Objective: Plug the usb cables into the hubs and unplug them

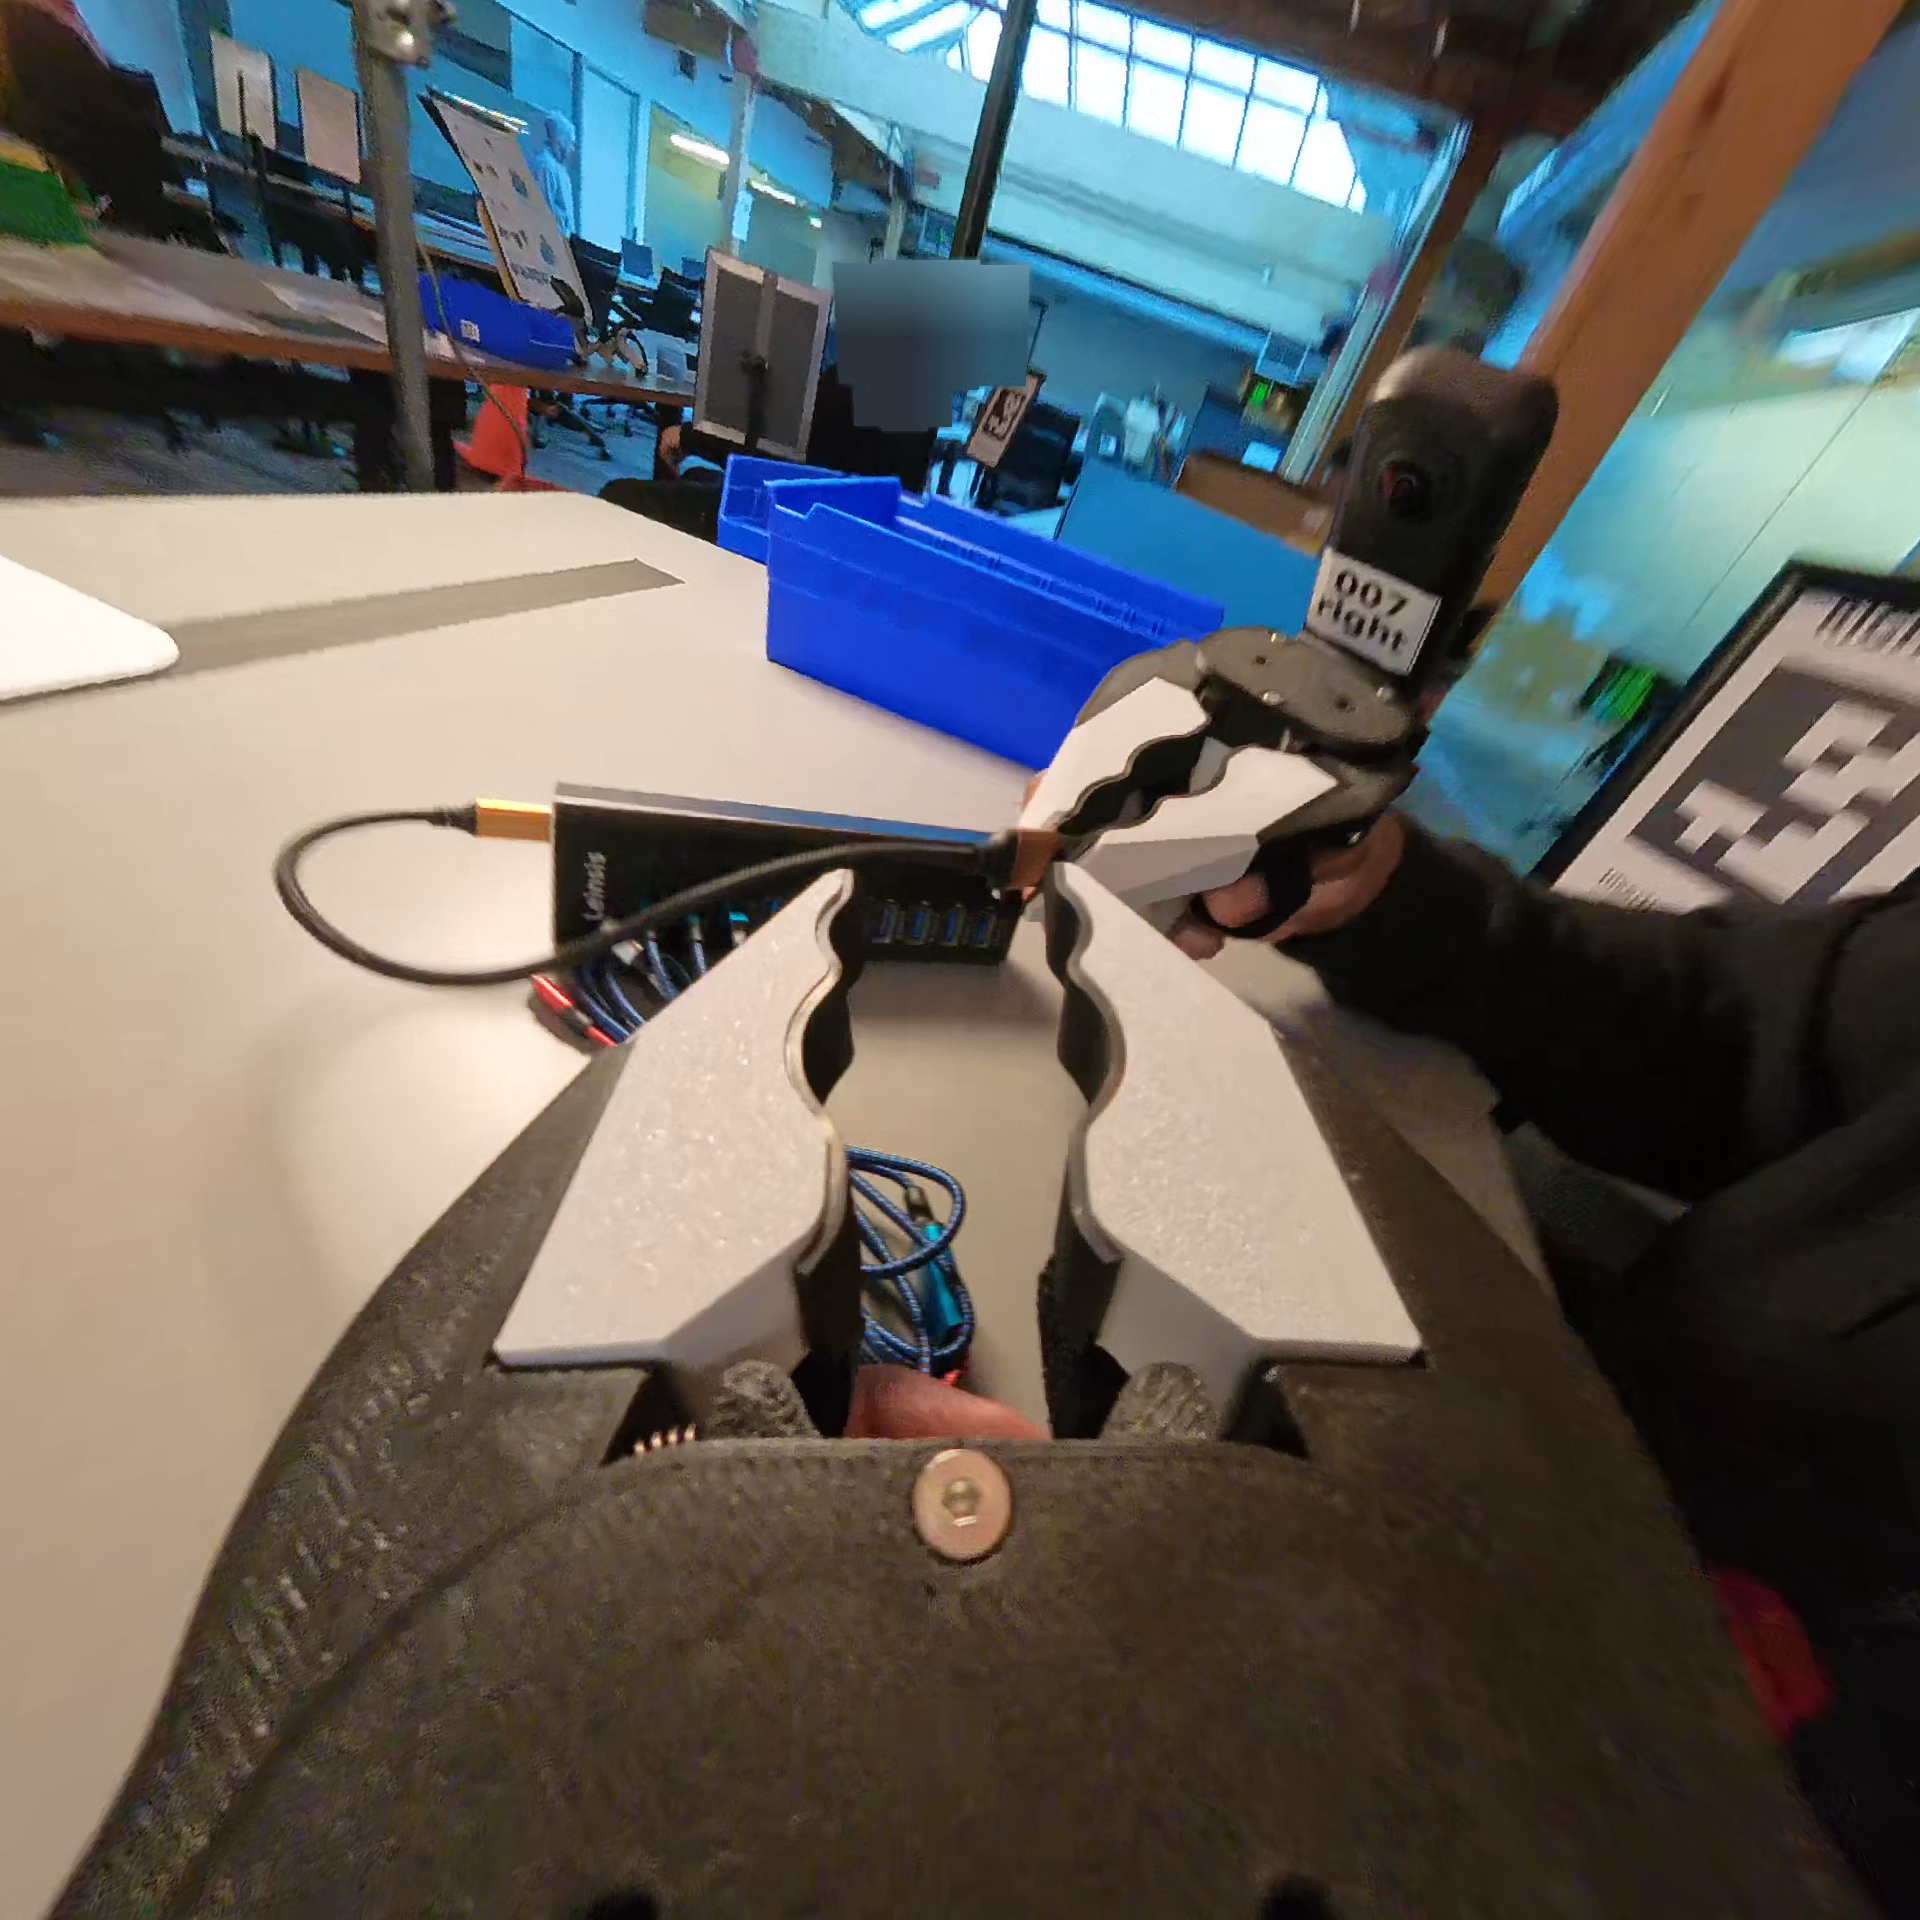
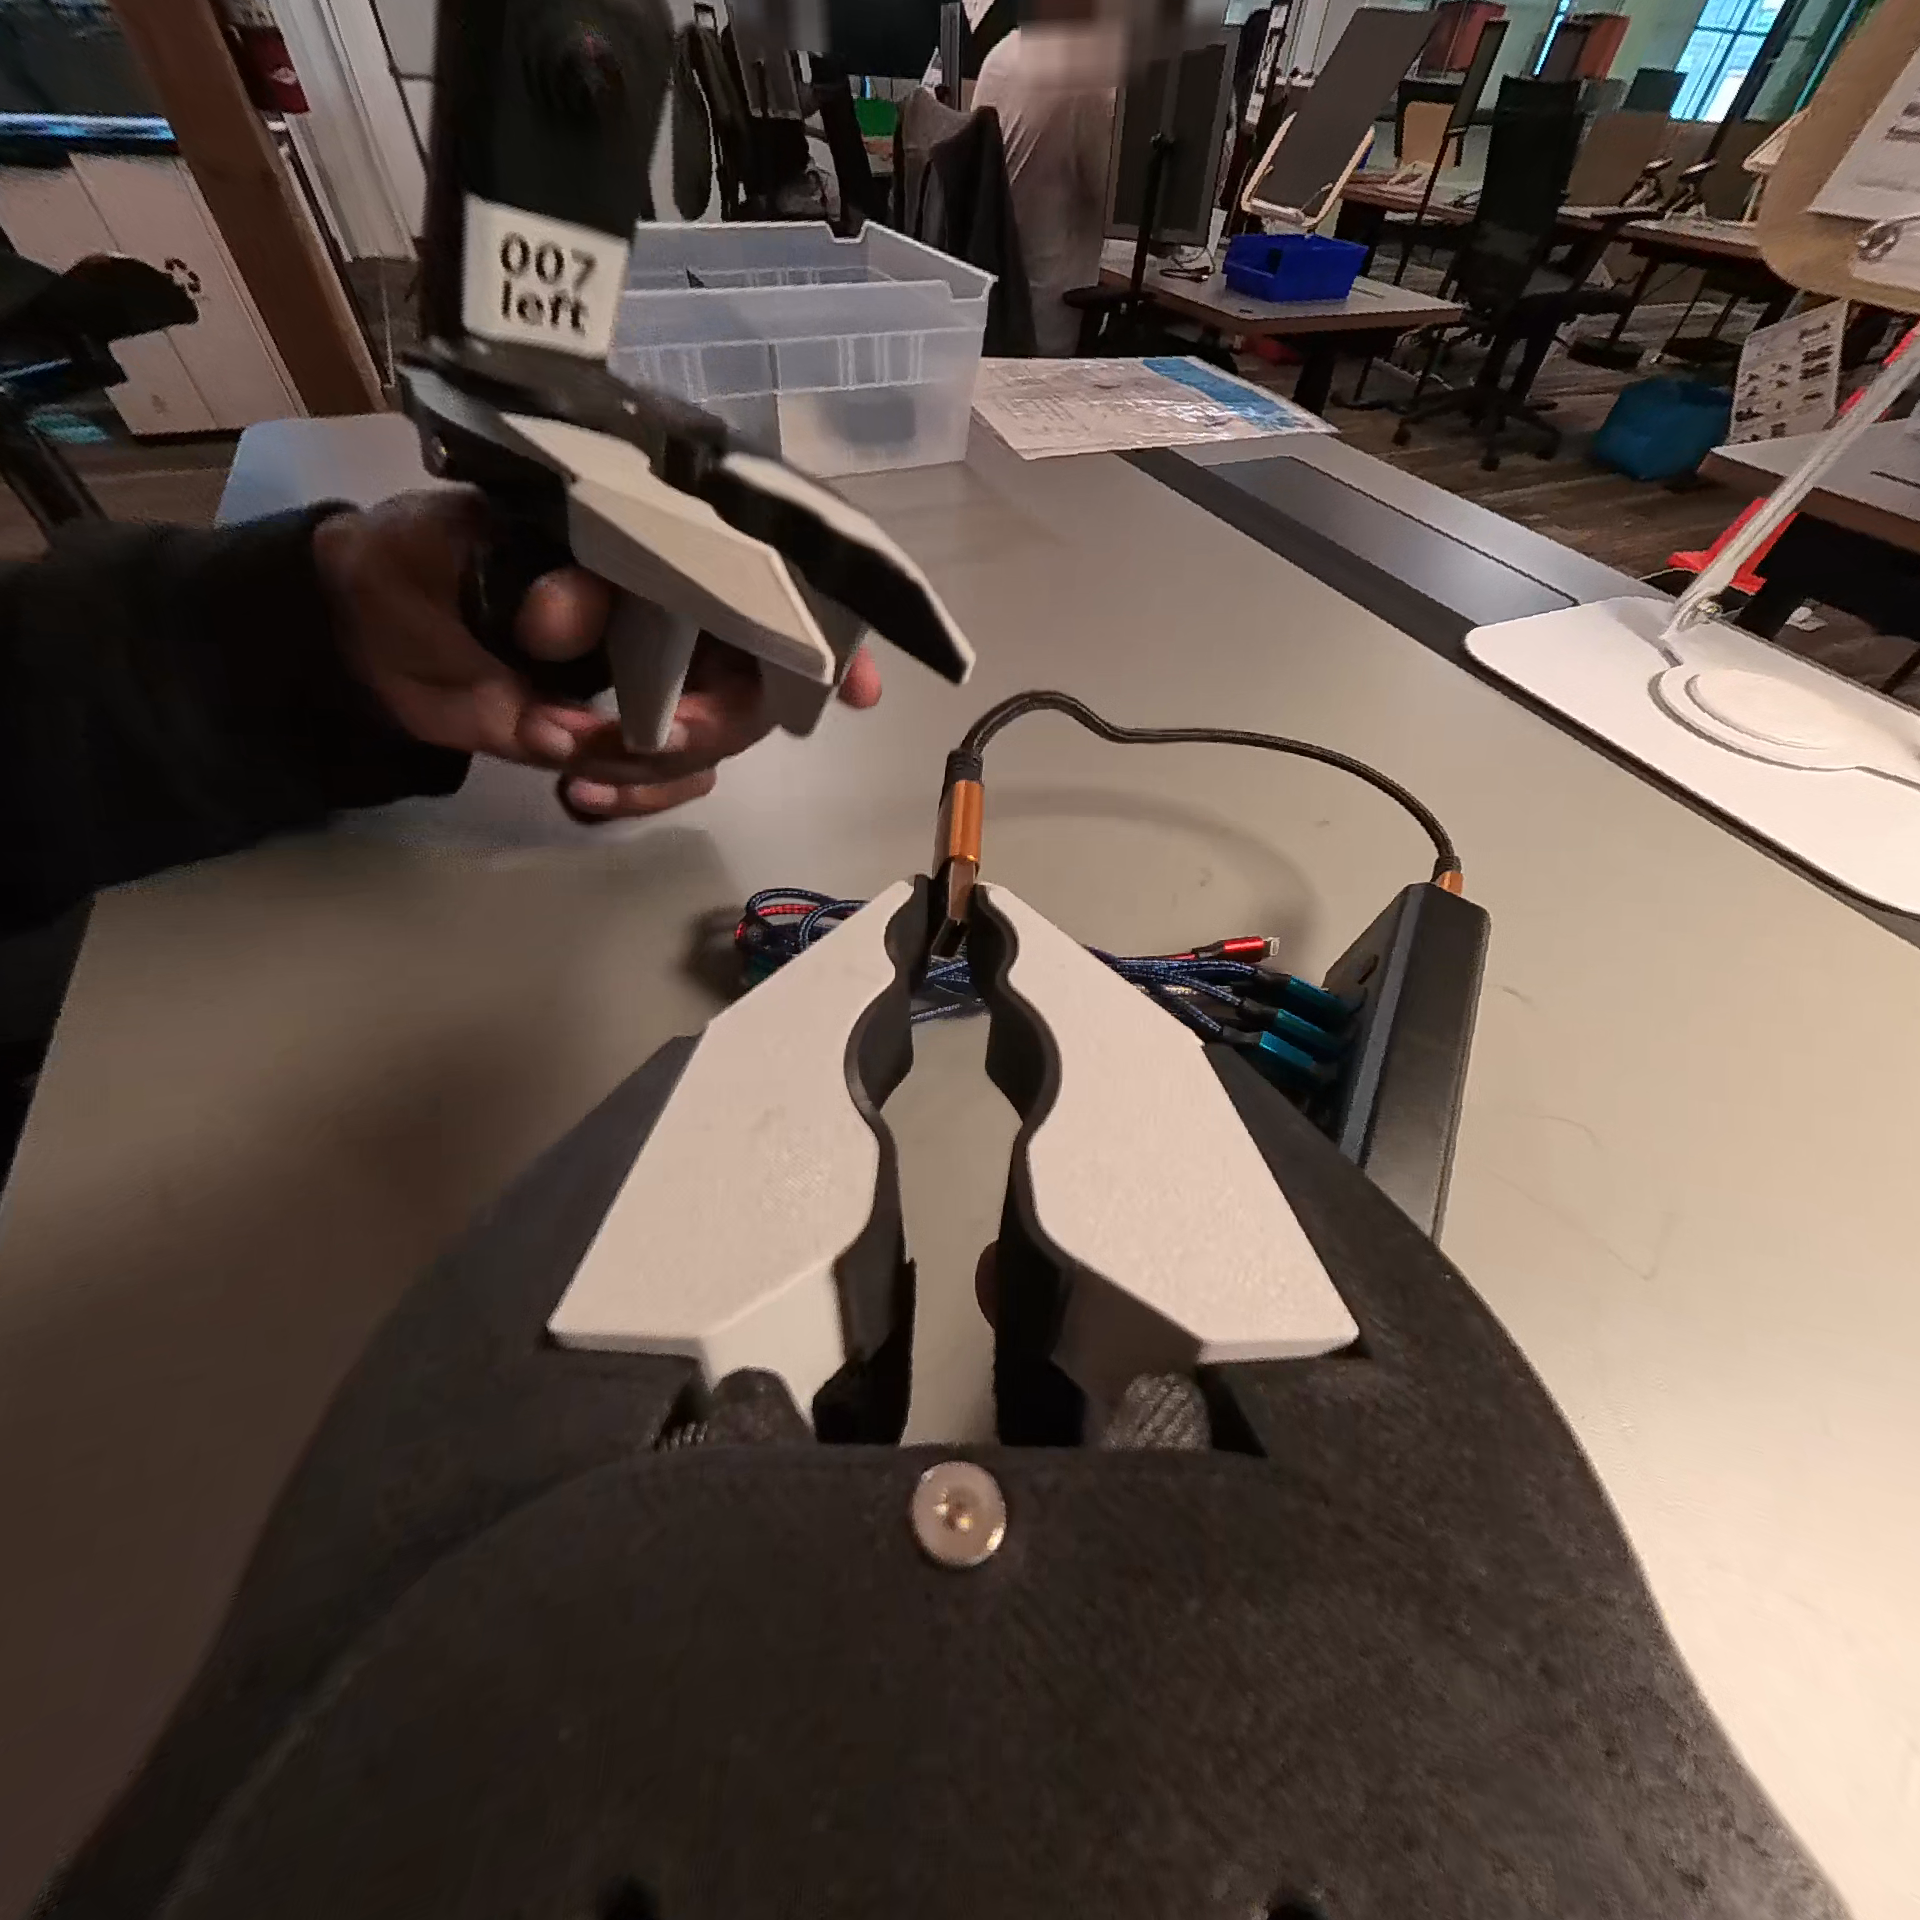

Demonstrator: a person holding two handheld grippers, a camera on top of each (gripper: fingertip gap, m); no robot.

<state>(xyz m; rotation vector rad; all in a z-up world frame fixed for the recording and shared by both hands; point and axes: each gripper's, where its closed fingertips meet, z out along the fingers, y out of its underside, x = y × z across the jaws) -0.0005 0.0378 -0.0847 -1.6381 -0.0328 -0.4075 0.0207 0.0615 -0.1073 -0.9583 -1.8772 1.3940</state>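
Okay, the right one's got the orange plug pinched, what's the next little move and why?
Probably carry the orange plug across to a free port on the black hub and line it up. The right hand-held gripper is shut on it in the air, off the hub, while the cable's other end already sits in the hub's end.

I'm in an open-plan office-workshop: long desks [image 2: 1351, 296] with office chairs [image 2: 1527, 260] and monitors [image 1: 758, 358], blue parts bins [image 1: 966, 623], a clear storage bin [image 2: 810, 322], timber posts [image 1: 1662, 270], skylights [image 1: 1195, 94] overhead.
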